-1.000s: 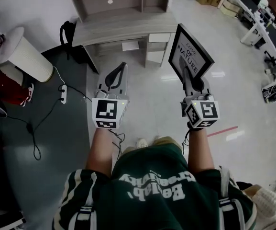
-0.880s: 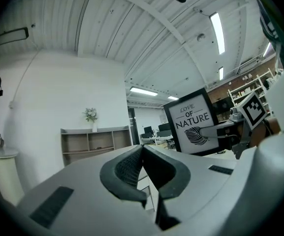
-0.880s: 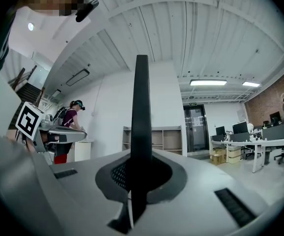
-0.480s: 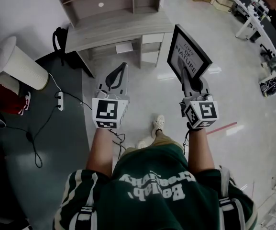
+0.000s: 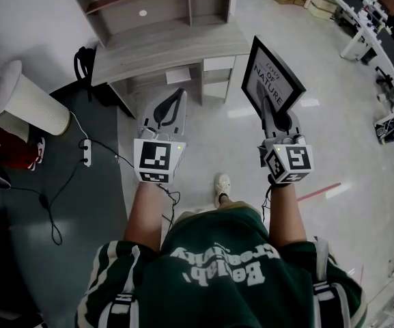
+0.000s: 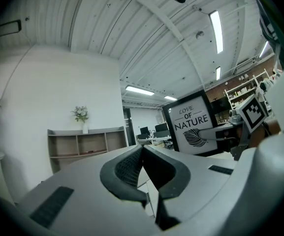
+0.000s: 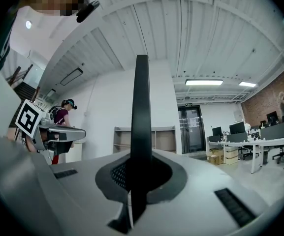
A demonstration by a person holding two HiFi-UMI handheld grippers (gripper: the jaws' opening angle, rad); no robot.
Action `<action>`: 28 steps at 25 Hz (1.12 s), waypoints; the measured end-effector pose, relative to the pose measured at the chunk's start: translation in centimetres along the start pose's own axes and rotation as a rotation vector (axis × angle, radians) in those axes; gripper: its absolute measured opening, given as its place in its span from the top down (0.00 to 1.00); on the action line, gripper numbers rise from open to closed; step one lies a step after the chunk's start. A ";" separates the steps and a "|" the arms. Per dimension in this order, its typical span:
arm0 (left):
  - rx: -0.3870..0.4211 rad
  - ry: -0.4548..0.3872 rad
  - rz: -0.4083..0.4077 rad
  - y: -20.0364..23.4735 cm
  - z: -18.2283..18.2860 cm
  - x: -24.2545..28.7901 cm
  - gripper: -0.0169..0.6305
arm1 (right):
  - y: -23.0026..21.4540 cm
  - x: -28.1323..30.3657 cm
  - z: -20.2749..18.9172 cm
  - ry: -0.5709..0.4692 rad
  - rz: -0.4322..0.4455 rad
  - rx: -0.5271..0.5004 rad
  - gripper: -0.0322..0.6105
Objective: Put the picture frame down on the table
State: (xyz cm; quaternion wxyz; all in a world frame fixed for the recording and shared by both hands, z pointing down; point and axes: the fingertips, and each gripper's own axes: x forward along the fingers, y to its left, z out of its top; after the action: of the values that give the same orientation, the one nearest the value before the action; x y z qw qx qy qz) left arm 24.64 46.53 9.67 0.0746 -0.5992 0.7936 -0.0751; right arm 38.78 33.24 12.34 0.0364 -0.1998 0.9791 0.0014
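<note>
The picture frame [image 5: 272, 74], black-edged with the print "LOVE OF NATURE", stands upright in the air, and my right gripper [image 5: 263, 98] is shut on its lower edge. In the right gripper view the frame [image 7: 142, 107] shows edge-on between the jaws. My left gripper [image 5: 177, 96] is held level beside it, shut with nothing in it. From the left gripper view the frame [image 6: 191, 126] is seen to the right. The grey wooden table [image 5: 169, 45], with a shelf unit on its back, stands ahead across the floor, and both grippers are short of it.
A white cylinder [image 5: 29, 100] and a power strip with cables [image 5: 86, 152] lie on the dark mat at the left. A black bag [image 5: 80, 63] leans by the table's left end. Office desks [image 5: 381, 39] line the right side. A person [image 7: 63, 114] stands in the background.
The view has drifted as the person steps forward, and a shoe now shows on the floor below the grippers. The frame stays held in the right gripper.
</note>
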 end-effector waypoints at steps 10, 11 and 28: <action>0.012 -0.001 0.000 0.0 -1.5 9.3 0.95 | -6.4 6.4 -1.7 -0.018 0.033 0.006 0.89; 0.012 -0.003 0.002 0.1 -1.7 10.3 0.95 | -7.1 7.2 -1.9 -0.020 0.038 0.004 0.89; -0.014 -0.015 0.118 2.4 -4.9 23.0 0.95 | -15.2 18.4 -5.4 -0.017 0.127 0.001 0.89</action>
State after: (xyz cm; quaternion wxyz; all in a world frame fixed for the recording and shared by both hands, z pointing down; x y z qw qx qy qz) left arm 15.14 25.22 13.35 0.0807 -0.5523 0.8275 -0.0607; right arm 27.49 11.92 16.59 0.0446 -0.1373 0.9895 0.0048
